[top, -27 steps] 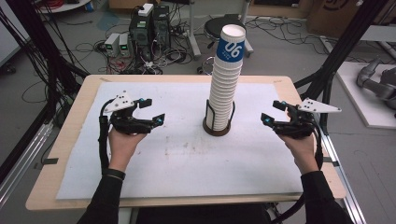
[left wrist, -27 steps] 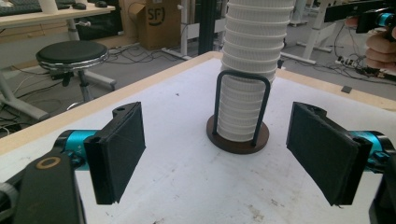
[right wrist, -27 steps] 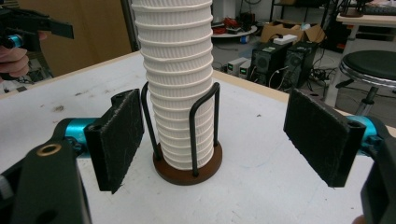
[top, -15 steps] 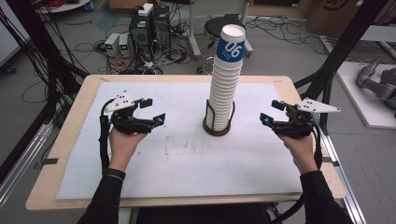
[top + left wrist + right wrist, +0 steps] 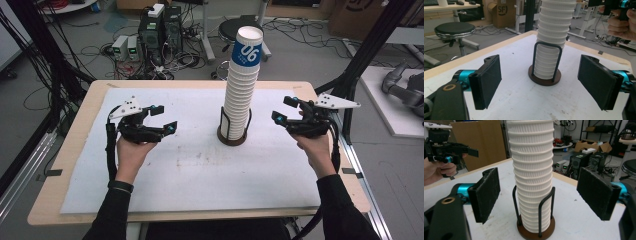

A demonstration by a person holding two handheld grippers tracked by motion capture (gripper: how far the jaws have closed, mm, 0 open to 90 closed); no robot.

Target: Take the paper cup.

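One tall stack of cups [image 5: 242, 85] stands upright mid-bench, white ribbed paper, too many to count, the top one wearing a blue label. It sits in one round brown holder [image 5: 233, 136] with black wire hoops hugging its lower part. Under that, one white mat [image 5: 200, 170] on the wooden bench [image 5: 70, 150]. Two grippers flank it. Left gripper [image 5: 163, 118], held in the person's left hand [image 5: 131, 155], is released, jaws standing well apart with nothing between them, clear of the stack. Right gripper [image 5: 284, 110], in the right hand [image 5: 316, 150], jaws likewise parted and empty, aimed at the stack, near it but not touching.
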